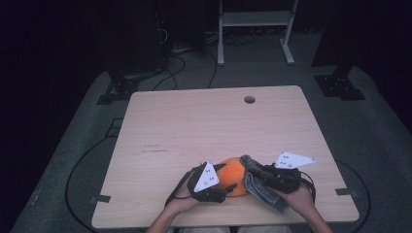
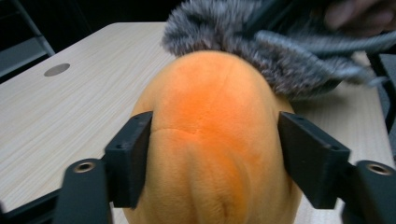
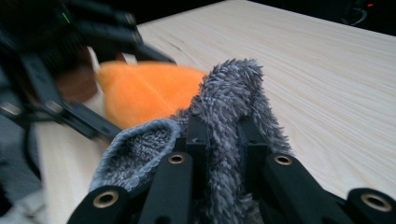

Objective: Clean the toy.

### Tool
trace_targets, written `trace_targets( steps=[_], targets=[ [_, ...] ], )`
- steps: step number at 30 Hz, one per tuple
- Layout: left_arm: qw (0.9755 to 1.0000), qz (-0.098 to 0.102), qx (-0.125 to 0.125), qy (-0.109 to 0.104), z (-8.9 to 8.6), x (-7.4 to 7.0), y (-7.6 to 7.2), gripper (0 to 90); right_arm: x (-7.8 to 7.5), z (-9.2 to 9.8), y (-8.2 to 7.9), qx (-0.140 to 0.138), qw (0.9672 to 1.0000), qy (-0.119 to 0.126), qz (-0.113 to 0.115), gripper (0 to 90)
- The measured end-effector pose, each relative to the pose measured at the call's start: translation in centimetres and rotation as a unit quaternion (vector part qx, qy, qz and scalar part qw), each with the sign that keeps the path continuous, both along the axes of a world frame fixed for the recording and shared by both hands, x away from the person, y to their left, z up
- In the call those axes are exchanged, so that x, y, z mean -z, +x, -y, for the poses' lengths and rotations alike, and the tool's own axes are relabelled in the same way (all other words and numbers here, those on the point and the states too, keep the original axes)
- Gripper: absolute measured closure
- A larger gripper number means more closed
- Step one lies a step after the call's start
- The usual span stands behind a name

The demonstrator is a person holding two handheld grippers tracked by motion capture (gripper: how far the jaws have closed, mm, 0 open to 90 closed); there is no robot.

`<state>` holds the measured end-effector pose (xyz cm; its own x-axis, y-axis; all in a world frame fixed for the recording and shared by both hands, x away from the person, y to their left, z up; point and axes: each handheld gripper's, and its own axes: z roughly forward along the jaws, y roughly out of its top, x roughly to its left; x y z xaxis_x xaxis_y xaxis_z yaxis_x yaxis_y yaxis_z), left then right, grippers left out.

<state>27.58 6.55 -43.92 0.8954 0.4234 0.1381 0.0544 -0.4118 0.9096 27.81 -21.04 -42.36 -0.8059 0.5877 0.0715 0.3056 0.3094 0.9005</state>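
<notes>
An orange plush toy lies near the front edge of the wooden table. My left gripper comes at it from the left. In the left gripper view the plush toy sits between the two black pads, and both touch its sides. A grey fuzzy cloth rests against the toy's right side. My right gripper is shut on a fold of it. In the right gripper view the grey cloth stands up pinched between the jaws, with the orange toy behind it.
A round cable hole sits near the table's far edge. A white metal frame stands on the floor behind the table, and cables run over the carpet. Both hands are close to the table's front edge.
</notes>
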Motion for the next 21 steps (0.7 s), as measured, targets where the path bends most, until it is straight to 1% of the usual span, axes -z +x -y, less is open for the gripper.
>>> trace_targets(
  steps=[1, 2, 3, 4, 5, 6, 8, 9, 10, 12, 13, 14, 15, 16, 17, 18, 19, 20, 21],
  targets=[
    [0.9997, -0.017, -0.005, -0.016, -0.3, -0.1, 0.2, 23.8, 0.1, 0.1, -0.1, 0.002, 1.0, 0.0, -0.002, 77.9],
    [0.999, -0.035, -0.013, -0.024, -0.5, -0.3, 0.5, 19.6, 0.1, 0.3, -0.1, 0.004, 1.0, 0.0, -0.005, 77.9],
    [0.9982, -0.05, -0.024, -0.022, -0.7, -0.3, 0.7, 16.3, 0.2, 0.5, -0.1, 0.007, 1.0, -0.001, -0.006, 77.9],
    [0.9973, -0.065, -0.028, -0.021, -0.7, -0.2, 0.9, 13.8, 0.3, 0.8, -0.1, 0.009, 0.9999, -0.002, -0.008, 77.9],
    [0.9965, -0.077, -0.024, -0.022, -0.8, 0.0, 0.9, 14.7, 0.4, 1.0, -0.1, 0.011, 0.9999, -0.001, -0.012, 78.0],
    [0.9966, -0.076, -0.019, -0.024, -0.8, 0.2, 0.9, 19.8, 0.5, 1.3, -0.1, 0.014, 0.9998, -0.004, -0.015, 77.9],
    [0.9979, -0.058, -0.022, -0.017, -0.4, 0.1, 0.7, 28.7, 0.1, 1.6, -0.1, 0.024, 0.9995, -0.008, -0.016, 77.9],
    [0.9984, -0.049, -0.023, -0.015, -0.3, 0.0, 0.6, 31.3, -0.4, 1.7, -0.3, 0.029, 0.9995, -0.011, -0.005, 77.9],
    [0.9988, -0.042, -0.021, -0.011, 0.0, -0.1, 0.5, 33.1, -1.2, 1.6, -0.6, 0.027, 0.9996, -0.003, 0.007, 77.9],
    [0.9996, -0.025, -0.012, -0.004, 0.6, -0.2, 0.2, 34.7, -2.6, 1.2, -1.1, 0.0, 0.9994, 0.026, 0.025, 77.9],
    [0.9999, -0.015, -0.006, 0.003, 0.8, -0.2, 0.0, 35.1, -3.1, 0.6, -1.4, -0.018, 0.9989, 0.027, 0.033, 77.9],
    [1.0, -0.005, -0.002, 0.009, 1.1, -0.3, -0.2, 35.3, -3.4, 0.0, -1.7, -0.036, 0.9983, 0.022, 0.039, 77.9],
    [0.9999, 0.004, 0.002, 0.015, 1.2, -0.3, -0.4, 35.4, -3.5, -0.8, -2.0, -0.049, 0.9978, 0.013, 0.042, 77.9],
    [0.9997, 0.011, 0.005, 0.022, 1.3, -0.3, -0.6, 35.4, -3.3, -1.5, -2.1, -0.059, 0.9974, -0.003, 0.042, 77.8],
    [0.9997, 0.011, 0.005, 0.022, 1.3, -0.3, -0.6, 35.3, -3.3, -1.5, -2.1, -0.059, 0.9974, -0.003, 0.042, 77.8],
    [0.9996, 0.014, 0.004, 0.025, 1.2, -0.2, -0.7, 35.3, -2.6, -2.2, -2.1, -0.065, 0.9965, -0.026, 0.046, 77.6],
    [0.9998, 0.009, 0.004, 0.018, 1.0, -0.1, -0.6, 35.3, -2.4, -1.8, -1.8, -0.066, 0.9969, -0.015, 0.041, 77.7],
    [0.9998, 0.007, 0.003, 0.018, 0.9, -0.1, -0.5, 35.3, -2.2, -1.3, -1.4, -0.059, 0.9976, -0.011, 0.036, 77.7],
    [0.9999, 0.005, 0.001, 0.015, 0.9, -0.1, -0.5, 35.3, -2.2, -0.9, -1.2, -0.042, 0.9984, -0.017, 0.034, 77.7]
  ],
)
